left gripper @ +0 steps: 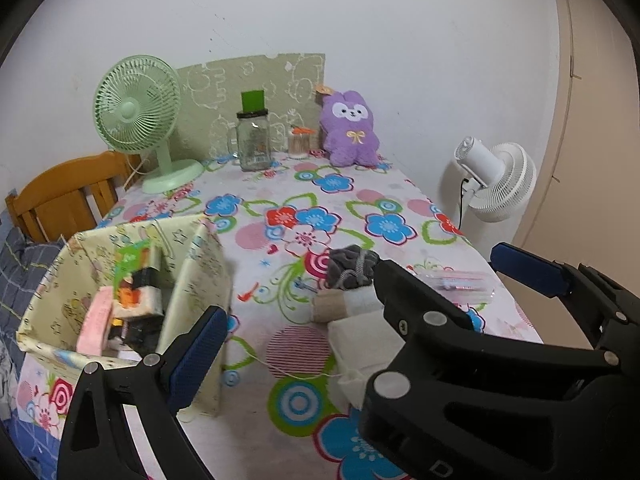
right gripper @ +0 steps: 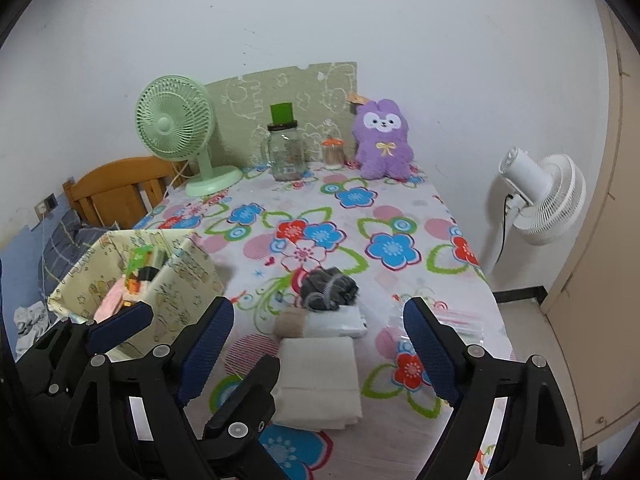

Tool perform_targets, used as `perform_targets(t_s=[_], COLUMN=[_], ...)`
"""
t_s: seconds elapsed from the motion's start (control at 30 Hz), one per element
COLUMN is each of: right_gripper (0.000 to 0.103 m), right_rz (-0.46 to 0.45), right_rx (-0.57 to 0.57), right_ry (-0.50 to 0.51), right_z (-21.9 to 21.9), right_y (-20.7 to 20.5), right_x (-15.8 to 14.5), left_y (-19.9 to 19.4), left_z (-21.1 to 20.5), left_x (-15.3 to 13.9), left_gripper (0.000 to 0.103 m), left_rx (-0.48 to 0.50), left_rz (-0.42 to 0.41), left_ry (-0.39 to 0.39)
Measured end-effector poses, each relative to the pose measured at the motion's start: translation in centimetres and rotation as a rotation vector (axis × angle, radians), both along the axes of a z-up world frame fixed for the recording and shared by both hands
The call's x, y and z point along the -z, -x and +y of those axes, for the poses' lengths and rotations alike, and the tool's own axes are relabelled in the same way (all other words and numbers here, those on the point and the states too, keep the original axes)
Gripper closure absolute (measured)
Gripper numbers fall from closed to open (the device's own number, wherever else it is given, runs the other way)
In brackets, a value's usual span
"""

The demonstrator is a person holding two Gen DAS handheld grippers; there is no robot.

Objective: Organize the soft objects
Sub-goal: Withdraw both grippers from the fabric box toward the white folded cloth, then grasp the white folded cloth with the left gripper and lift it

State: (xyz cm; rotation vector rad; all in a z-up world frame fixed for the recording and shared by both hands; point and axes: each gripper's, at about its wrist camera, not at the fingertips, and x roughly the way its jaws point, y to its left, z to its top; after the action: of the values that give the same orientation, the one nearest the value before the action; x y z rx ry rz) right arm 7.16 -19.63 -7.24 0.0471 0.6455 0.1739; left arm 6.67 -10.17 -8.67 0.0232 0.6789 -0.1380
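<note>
On the flowered tablecloth (right gripper: 320, 208) lie a grey fuzzy bundle (right gripper: 328, 288), a beige and white roll (right gripper: 320, 324) and a folded cream cloth (right gripper: 318, 380). A purple plush (right gripper: 382, 140) sits at the far edge. My right gripper (right gripper: 320, 304) is open above the roll and the cream cloth, touching neither. My left gripper (left gripper: 320, 312) hangs just to its left, also open and empty, beside the patterned fabric basket (left gripper: 192, 280). The right gripper (left gripper: 440, 258) hides the left gripper's right finger. The grey bundle (left gripper: 352, 264) and cream cloth (left gripper: 364, 340) lie ahead.
The basket (right gripper: 192, 276) holds a pink pad and small boxes. A green fan (right gripper: 176, 120), a glass jar (right gripper: 286, 152) and a small pot (right gripper: 334, 154) line the back. A clear packet (right gripper: 460, 316) lies at the right edge. A white floor fan (right gripper: 540, 196) and a wooden chair (right gripper: 116, 192) flank the table.
</note>
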Motion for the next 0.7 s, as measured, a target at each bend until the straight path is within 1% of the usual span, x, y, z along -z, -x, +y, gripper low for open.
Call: perform_targets(t_s=[0.13,0.43,0.53,0.7], right_gripper=[0.021,0.021,0.021,0.021], right_rz=[0.029,0.068,0.073,0.086], right_rx=[0.011,0.038,0.053,0.076], right_ry=[-0.003,-0.009,-0.003,0.012], right_z=[-0.9,-2.9,-3.6,-4.6], right_y=[-0.3,-1.0,-1.2,-1.6], right_x=[1.1,3.6,4.2,5.2], left_y=[-0.6,-1.4,-1.8,-2.4], left_z=[-0.9,-3.1,-3.8,-4.8], left_x=[1.0,3.4,4.1,5.3], left_gripper=[0.004,0.004,0.004,0.004], left_rx=[0.007,0.023,0.033,0.038], left_rz=[0.026,0.057,0.078,0.122], left_ry=[-0.016,-0.023,-0.03,-0.02])
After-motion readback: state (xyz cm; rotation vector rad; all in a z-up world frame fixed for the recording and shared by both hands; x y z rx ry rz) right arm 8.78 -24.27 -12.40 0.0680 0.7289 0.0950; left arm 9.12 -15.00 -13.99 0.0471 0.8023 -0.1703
